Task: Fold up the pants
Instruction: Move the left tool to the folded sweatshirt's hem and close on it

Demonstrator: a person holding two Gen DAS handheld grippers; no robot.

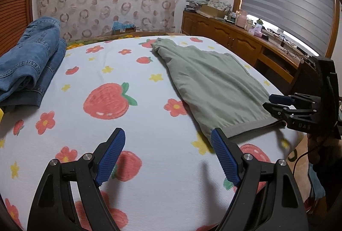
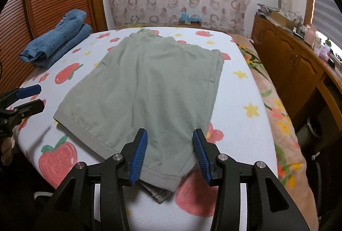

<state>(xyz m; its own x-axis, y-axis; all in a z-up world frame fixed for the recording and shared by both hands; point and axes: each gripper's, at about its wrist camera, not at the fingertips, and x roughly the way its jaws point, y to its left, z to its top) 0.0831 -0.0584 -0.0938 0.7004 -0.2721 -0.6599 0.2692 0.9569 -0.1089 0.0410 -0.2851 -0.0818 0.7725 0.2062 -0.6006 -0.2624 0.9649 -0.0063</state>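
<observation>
right hand-held gripper: jaws apart, straddling the near hem corner of the green pants; pads not pressing the cloth. Nothing gripped.
left hand-held gripper: jaws wide apart, empty, over bare bed sheet, just beside the pants' near-left corner.
green pants: lying on the bed, on the strawberry-print sheet, right of centre from my left view. Near end at the bed's front edge, far end towards the headboard side.
fold state: looks like one lengthwise fold is in. Layered edges run down the right side, and a second layer peeks out under the near hem.
left to do: my read is the crosswise fold(s) remain; the piece is still long, with no end brought over yet.
denim stack: folded jeans at the far left of the bed; I judge them already done.
writing: embossed characters on the right gripper's body in the left view, roughly "DA8", mirrored and not sure. No label readable on the pants.
far side: clutter on the wooden cabinet, too small to read.
</observation>
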